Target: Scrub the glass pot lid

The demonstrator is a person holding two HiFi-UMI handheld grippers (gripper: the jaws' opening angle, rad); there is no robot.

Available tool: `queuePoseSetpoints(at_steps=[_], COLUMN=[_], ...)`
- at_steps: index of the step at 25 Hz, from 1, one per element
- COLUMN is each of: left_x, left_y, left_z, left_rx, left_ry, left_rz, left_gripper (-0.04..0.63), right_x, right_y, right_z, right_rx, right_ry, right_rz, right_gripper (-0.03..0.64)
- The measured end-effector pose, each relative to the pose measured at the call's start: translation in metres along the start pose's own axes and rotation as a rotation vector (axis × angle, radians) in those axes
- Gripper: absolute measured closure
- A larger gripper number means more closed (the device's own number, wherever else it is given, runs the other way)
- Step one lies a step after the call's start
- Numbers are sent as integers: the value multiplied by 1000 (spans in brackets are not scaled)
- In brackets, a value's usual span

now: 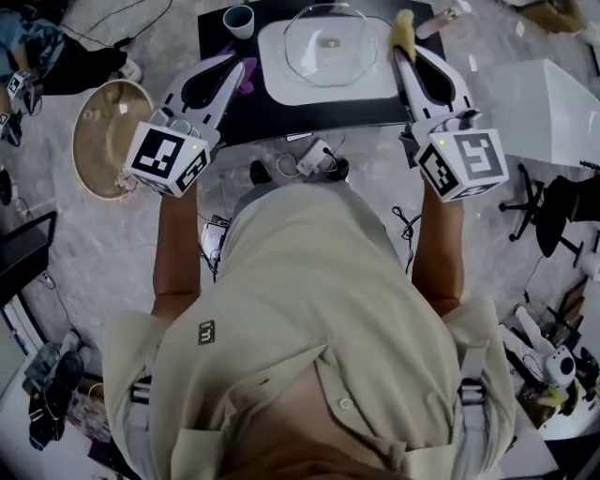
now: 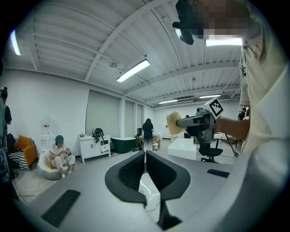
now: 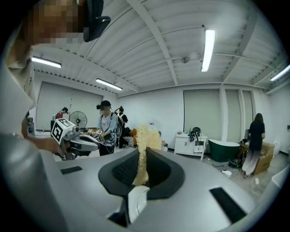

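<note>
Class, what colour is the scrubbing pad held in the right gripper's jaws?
The fibrous scrubbing pad is pale yellow, clearest in the right gripper view.

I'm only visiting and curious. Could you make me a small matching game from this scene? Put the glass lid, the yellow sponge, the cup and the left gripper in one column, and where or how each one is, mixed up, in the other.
Things
1. glass lid
2. sponge
3. cup
4. left gripper

Places or states
A. shut, with nothing between its jaws
B. lying on the white tray
C. standing on the dark table, left of the tray
D. pinched in the right gripper

Pairs: 1-B, 2-D, 3-C, 4-A
</note>
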State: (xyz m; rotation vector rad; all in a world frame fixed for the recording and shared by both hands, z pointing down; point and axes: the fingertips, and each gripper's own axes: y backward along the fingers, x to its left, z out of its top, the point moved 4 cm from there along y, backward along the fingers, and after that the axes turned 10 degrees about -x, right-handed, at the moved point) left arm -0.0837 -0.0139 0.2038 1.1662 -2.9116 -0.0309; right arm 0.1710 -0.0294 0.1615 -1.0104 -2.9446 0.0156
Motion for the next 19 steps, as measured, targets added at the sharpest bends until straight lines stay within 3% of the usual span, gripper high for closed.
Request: queuePoseSetpoints(at_steps=[5,11,14,19], left_x=[-14,6,5,-19], left_y=[-9,23,58,156], left_z=[7,21,-9,-101], left_rx=[-7,-12,-30,-96], left_ry=[9,24,25,21], left_rz=[-42,-67,-77,-75], left_gripper=[580,579,578,579], right_x=[-8,27,62,155], right_y=[18,5,16,53], right_z=[17,31,4,-77], right_rx=[-18,-5,-7,-24], right_ry=[7,11,26,86], right_rz=[-41,-69,-85,-89], right_gripper=[577,577,577,577])
